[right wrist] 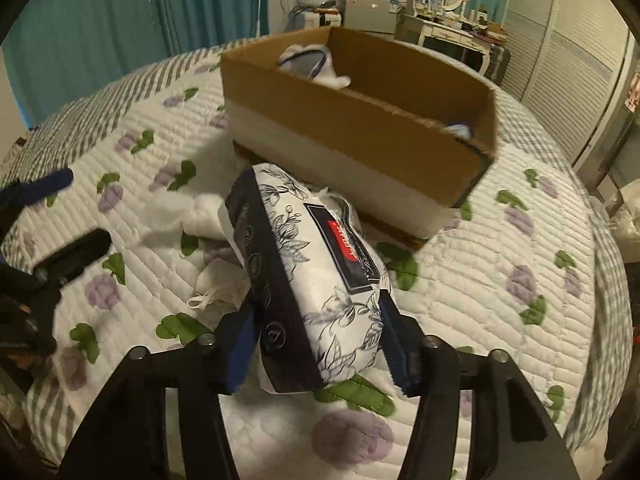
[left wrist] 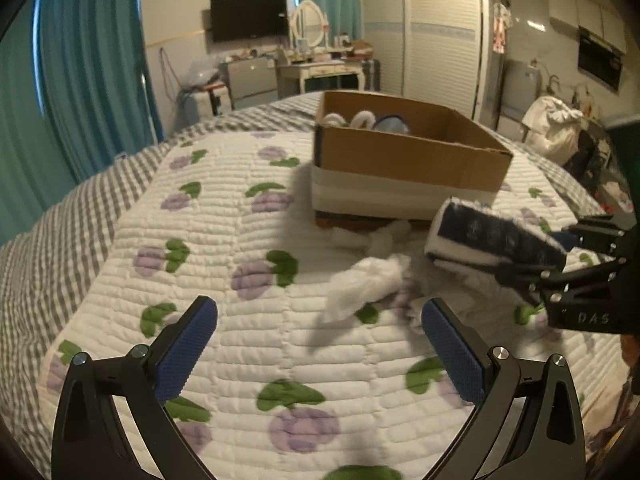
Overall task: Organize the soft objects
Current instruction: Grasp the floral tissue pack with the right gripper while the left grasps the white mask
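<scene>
My right gripper (right wrist: pixel 320 344) is shut on a soft tissue pack (right wrist: pixel 316 280), white with dark floral print and a navy band, and holds it above the quilt in front of the cardboard box (right wrist: pixel 360 128). The pack (left wrist: pixel 496 236) and right gripper (left wrist: pixel 560 256) show at the right of the left wrist view. My left gripper (left wrist: pixel 320 340) is open and empty above the quilt. White fluffy wads (left wrist: pixel 368 284) lie on the quilt between the grippers and the box (left wrist: pixel 404 156). White soft items (left wrist: pixel 360 120) lie inside the box.
The bed has a white quilt (left wrist: pixel 240 240) with purple flowers and a grey checked border. A white mask-like item (right wrist: pixel 220 280) lies under the pack. Teal curtains (left wrist: pixel 80 72), a dresser with mirror (left wrist: pixel 316 64) and wardrobe doors (left wrist: pixel 440 28) stand beyond the bed.
</scene>
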A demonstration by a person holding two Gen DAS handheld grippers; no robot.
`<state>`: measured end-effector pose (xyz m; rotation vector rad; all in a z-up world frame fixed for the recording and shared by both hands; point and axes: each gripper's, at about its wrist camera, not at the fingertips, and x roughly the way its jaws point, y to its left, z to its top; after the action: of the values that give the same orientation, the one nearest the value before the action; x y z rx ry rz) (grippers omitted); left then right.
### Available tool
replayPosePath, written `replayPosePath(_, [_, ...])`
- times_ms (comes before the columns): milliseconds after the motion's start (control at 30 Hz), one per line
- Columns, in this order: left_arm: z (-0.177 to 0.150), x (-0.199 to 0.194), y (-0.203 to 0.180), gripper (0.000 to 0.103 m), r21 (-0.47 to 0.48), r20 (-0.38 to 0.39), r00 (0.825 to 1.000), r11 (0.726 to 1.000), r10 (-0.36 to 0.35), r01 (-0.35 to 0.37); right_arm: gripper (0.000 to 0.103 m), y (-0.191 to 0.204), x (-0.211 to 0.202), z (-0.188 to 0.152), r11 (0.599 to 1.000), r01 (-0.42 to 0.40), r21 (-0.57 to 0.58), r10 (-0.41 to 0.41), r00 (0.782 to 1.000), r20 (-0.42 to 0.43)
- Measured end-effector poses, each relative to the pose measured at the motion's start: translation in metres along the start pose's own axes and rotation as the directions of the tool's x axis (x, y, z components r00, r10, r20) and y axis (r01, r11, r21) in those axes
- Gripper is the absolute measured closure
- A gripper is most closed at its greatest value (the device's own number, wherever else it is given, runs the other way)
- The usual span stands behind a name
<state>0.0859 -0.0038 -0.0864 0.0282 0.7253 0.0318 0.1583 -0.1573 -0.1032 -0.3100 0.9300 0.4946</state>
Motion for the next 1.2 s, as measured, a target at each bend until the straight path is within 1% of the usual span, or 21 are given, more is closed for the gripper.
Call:
replayPosePath(67, [0.002, -0.001, -0.010, 0.000, 0.014, -0.002, 1.000, 1.000, -0.016, 0.016, 0.052, -0.002, -0.011, 0.003, 1.000, 0.004, -0.009, -0.004, 1.000, 0.009])
replayPosePath(167, [0.004, 0.002, -0.027, 0.000, 0.028, -0.017, 0.999, 0.999, -0.032, 0.032, 0.052, -0.010, -0.030, 0.005, 0.999, 0.036, -0.027, -0.035, 0.999, 0.027])
replayPosePath(300, [0.005, 0.021, -0.052, 0.000, 0.039, -0.082, 0.995, 0.997, -0.059, 0.062, 0.052, -0.022, -0.038, 0.002, 0.996, 0.081, -0.045, -0.080, 0.997, 0.013])
replayPosePath(400, [0.006, 0.040, -0.067, 0.008, 0.029, -0.150, 0.984, 0.995, -0.095, 0.100, 0.052, -0.036, -0.034, -0.004, 0.993, 0.113, -0.032, -0.113, 0.994, -0.009])
replayPosePath(533, [0.004, 0.065, -0.080, 0.008, 0.018, -0.225, 0.968, 0.993, -0.107, 0.114, 0.053, -0.054, -0.025, -0.010, 0.993, 0.120, 0.010, -0.119, 0.992, -0.031])
replayPosePath(600, [0.004, 0.078, -0.082, 0.009, 0.010, -0.257, 0.962, 0.995, -0.091, 0.097, 0.053, -0.058, -0.019, -0.011, 0.993, 0.116, 0.012, -0.116, 0.992, -0.040])
replayPosePath(667, [0.004, 0.087, -0.082, 0.013, -0.004, -0.279, 0.957, 0.997, -0.080, 0.082, 0.053, -0.056, -0.014, -0.012, 0.993, 0.119, -0.002, -0.119, 0.992, -0.043])
replayPosePath(700, [0.003, 0.092, -0.081, 0.023, -0.009, -0.292, 0.953, 0.997, -0.075, 0.075, 0.053, -0.054, -0.011, -0.013, 0.992, 0.124, -0.016, -0.124, 0.991, -0.044])
replayPosePath(733, [0.002, 0.096, -0.081, 0.026, -0.012, -0.305, 0.950, 0.998, -0.069, 0.069, 0.053, -0.052, -0.010, -0.014, 0.992, 0.127, -0.025, -0.128, 0.991, -0.044])
replayPosePath(767, [0.000, 0.099, -0.080, 0.026, -0.011, -0.316, 0.947, 0.998, -0.064, 0.064, 0.053, -0.051, -0.008, -0.015, 0.992, 0.126, -0.030, -0.128, 0.991, -0.046])
replayPosePath(800, [0.000, 0.099, -0.081, 0.028, -0.010, -0.314, 0.947, 0.998, -0.064, 0.064, 0.053, -0.051, -0.006, -0.016, 0.992, 0.126, -0.032, -0.127, 0.991, -0.049])
replayPosePath(833, [-0.001, 0.097, -0.081, 0.036, -0.009, -0.307, 0.949, 0.997, -0.070, 0.071, 0.053, -0.051, -0.005, -0.017, 0.992, 0.125, -0.033, -0.127, 0.991, -0.051])
replayPosePath(900, [0.000, 0.092, -0.082, 0.046, -0.008, -0.299, 0.950, 0.996, -0.087, 0.089, 0.053, -0.050, -0.004, -0.018, 0.991, 0.129, -0.041, -0.131, 0.990, -0.052])
replayPosePath(1067, [-0.002, 0.073, -0.078, 0.047, -0.010, -0.286, 0.952, 0.994, -0.105, 0.107, 0.054, -0.051, -0.014, -0.015, 0.990, 0.135, -0.027, -0.136, 0.990, -0.035])
replayPosePath(1200, [0.002, 0.049, -0.067, 0.047, -0.025, -0.254, 0.960, 0.993, -0.119, 0.116, 0.055, -0.045, -0.037, -0.010, 0.989, 0.145, -0.022, -0.145, 0.989, 0.015])
